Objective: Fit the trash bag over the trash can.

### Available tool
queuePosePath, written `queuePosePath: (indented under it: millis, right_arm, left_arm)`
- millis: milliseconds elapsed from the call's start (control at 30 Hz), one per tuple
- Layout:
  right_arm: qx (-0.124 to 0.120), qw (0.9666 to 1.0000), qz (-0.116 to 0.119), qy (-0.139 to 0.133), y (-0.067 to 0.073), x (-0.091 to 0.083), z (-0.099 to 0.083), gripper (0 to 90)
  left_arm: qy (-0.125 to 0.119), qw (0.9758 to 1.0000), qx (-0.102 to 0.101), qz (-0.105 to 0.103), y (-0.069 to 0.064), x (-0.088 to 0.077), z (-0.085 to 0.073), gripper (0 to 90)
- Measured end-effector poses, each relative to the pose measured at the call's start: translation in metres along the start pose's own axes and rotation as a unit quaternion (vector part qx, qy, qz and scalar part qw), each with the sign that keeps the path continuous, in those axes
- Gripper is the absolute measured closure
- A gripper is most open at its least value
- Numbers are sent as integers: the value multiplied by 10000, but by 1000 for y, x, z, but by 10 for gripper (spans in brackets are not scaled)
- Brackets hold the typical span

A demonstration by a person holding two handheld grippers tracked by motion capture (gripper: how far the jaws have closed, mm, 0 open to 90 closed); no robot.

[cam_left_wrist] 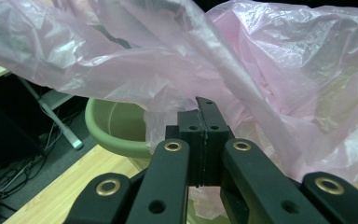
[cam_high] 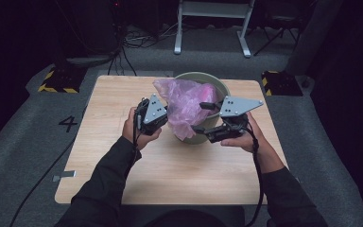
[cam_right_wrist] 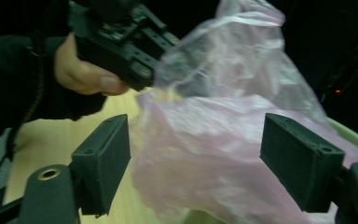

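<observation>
thin pink plastic bag draped over a green bin on a pale wood worktop.
nearest, the left tongs (cam_left_wrist: 200,135) have their flat black pads pressed together, pinching a fold of the crinkled, see-through pink bag (cam_high: 185,105) at its left edge; the right tongs (cam_right_wrist: 200,163) stand spread wide, blocky matte pads either side of the film without pressing it. just beyond both, the bag billows in loose glossy wrinkles out of the round, smooth-walled green bin (cam_high: 220,86) and hangs down its near side. the bin stands toward the far edge of the square worktop (cam_high: 108,142), light wood-grain with rounded corners.
</observation>
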State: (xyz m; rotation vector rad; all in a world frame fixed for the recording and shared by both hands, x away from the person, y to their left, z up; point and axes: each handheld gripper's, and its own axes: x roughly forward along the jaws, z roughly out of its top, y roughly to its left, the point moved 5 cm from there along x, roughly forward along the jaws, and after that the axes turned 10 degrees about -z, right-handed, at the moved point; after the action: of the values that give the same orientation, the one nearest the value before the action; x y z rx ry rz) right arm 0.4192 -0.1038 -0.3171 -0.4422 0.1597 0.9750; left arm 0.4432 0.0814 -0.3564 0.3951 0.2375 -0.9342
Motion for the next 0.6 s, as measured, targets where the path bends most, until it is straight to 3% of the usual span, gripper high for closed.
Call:
queuePosePath:
  millis: [200, 333, 367, 400, 500, 600]
  right_arm:
    - [-203, 9996, 94, 174, 14, 10, -2, 236]
    - [-225, 9993, -82, 286, 15, 17, -4, 310]
    - [-192, 9992, -143, 330, 12, 22, -7, 505]
    - [-182, 9991, -159, 362, 11, 24, -8, 594]
    - [-99, 9990, -149, 421, 7, 27, -13, 778]
    - [49, 9991, -199, 372, 1, 24, -17, 871]
  left_arm:
    - [23, 10000, 18, -23, -1, 2, 0, 897]
    - [24, 9999, 43, -108, -3, 2, 1, 896]
    - [18, 9998, 51, -167, -4, 3, 1, 896]
    - [13, 9998, 61, -186, -5, 3, 1, 895]
    - [13, 9997, 58, -246, -6, 2, 0, 895]
    - [39, 9995, 85, -293, -5, -1, -2, 894]
